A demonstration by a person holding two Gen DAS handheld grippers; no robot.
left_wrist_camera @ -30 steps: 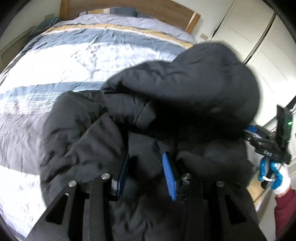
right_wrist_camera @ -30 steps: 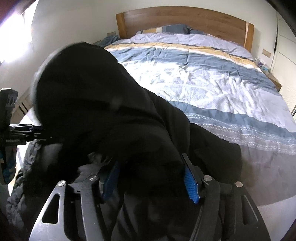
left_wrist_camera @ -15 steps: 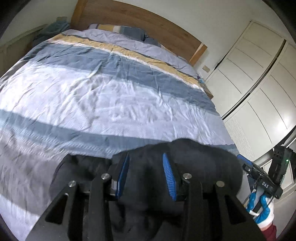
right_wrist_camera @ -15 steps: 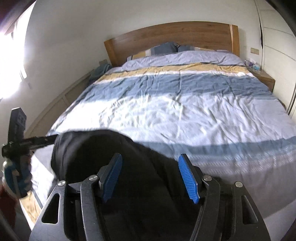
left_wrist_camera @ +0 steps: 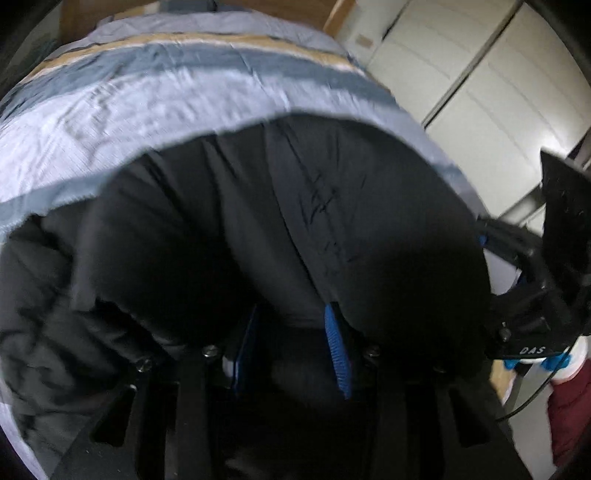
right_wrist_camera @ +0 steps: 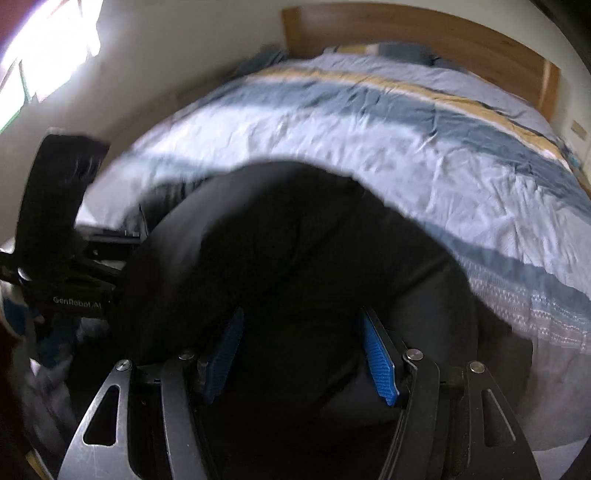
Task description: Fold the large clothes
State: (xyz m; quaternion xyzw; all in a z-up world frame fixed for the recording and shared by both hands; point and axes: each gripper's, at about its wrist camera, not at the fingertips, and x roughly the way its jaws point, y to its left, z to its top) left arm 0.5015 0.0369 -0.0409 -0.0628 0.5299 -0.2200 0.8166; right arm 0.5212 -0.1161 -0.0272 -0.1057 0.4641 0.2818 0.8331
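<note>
You are holding a black coat point(left_wrist_camera: 280, 229) at the near edge of the bed point(left_wrist_camera: 155, 96), one gripper on each side of it. The left gripper point(left_wrist_camera: 291, 350) is pointing down into the dark cloth, and its blue fingers point(left_wrist_camera: 338, 354) are standing a little apart with a fold of the coat bunched between them; they are clamping that fold. The coat is bulging up in front of this gripper in a rounded hump, with a seam running down its middle, and more of it is spreading to the left over the striped duvet point(left_wrist_camera: 207, 74).

The right gripper point(right_wrist_camera: 303, 354) is also aiming down at the coat point(right_wrist_camera: 295, 236). Its fingers point(right_wrist_camera: 376, 362) are standing wider, and thick black cloth is filling the gap between them, so they are gripping a bulky part of the garment. Beyond it the duvet point(right_wrist_camera: 369, 122) is stretching away to the wooden headboard point(right_wrist_camera: 424, 33) at the far end.

Each gripper is showing in the other's view: the right one at the right edge of the left wrist view, close beside the coat, with your gloved hand point(left_wrist_camera: 565, 362) and a dark red sleeve point(left_wrist_camera: 572, 417) below it. White wardrobe doors point(left_wrist_camera: 472, 74) are standing on the far right. Both views are blurred.
</note>
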